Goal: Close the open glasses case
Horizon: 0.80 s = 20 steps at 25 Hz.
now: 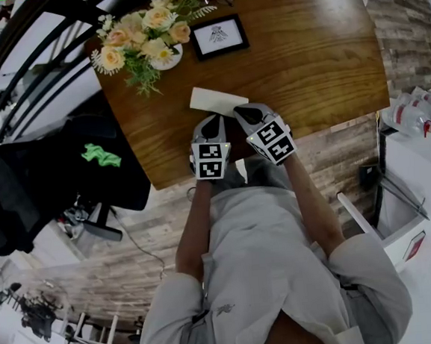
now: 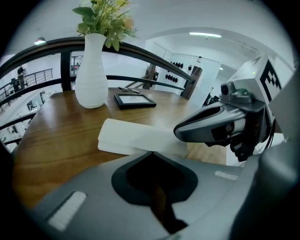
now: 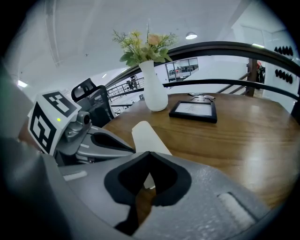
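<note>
Glasses case (image 1: 218, 100): there is one, a flat, smooth white oblong with rounded corners. It lies on the wooden tabletop (image 1: 319, 68) near the edge closest to the person, set at a slant to that edge. From the left gripper view a seam runs along its long side, so it shows as two thin layers lying one on the other; whether they sit fully together cannot be told. There are two tongs, both of matte grey plastic with dark inner pads, side by side just in front of the case. The left tongs (image 2: 150, 153) have their tips pressed together with a diamond-shaped hollow behind them, and nothing sits in it. The right tongs (image 3: 149, 153) are likewise brought together at the tips and grip nothing; a strip of the white case shows through their hollow from beyond. Both pairs of tips come right up to the case's near edge, though contact cannot be made out. Farther back stand one white ribbed vase (image 2: 91, 75), tall and narrowing toward its neck, holding one bunch of cream, peach and yellow flowers (image 1: 147, 31) with green sprigs, and beside it one black rectangular picture frame (image 1: 219, 36) lying flat. The tabletop is glossy brown with a visible grain.
</note>
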Available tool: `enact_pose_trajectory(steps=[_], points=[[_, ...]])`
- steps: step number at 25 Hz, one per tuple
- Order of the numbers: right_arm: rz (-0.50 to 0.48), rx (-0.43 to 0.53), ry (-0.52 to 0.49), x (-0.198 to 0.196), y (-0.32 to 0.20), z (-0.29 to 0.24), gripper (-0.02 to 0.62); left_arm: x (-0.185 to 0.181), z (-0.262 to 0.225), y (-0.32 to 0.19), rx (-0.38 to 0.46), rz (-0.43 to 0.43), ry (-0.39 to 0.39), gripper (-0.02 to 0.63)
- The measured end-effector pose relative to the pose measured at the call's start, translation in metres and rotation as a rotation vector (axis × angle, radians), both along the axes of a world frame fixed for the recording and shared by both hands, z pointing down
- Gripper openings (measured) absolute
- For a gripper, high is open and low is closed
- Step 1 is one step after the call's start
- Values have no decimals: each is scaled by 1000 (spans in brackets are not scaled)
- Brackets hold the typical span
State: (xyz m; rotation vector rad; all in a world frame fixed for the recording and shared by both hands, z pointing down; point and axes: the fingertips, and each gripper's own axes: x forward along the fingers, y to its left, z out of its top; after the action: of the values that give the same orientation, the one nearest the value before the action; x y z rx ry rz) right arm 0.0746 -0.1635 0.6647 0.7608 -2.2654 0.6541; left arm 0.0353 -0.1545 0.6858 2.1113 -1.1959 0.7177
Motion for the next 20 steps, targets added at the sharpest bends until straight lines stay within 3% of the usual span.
enact_pose_trajectory(steps=[7, 20], points=[[17, 81, -3, 5, -5, -30, 3, -23, -41, -11, 94, -47, 12, 18], [109, 375, -118, 6, -32, -154, 2, -53, -169, -38, 415, -56, 39, 19]])
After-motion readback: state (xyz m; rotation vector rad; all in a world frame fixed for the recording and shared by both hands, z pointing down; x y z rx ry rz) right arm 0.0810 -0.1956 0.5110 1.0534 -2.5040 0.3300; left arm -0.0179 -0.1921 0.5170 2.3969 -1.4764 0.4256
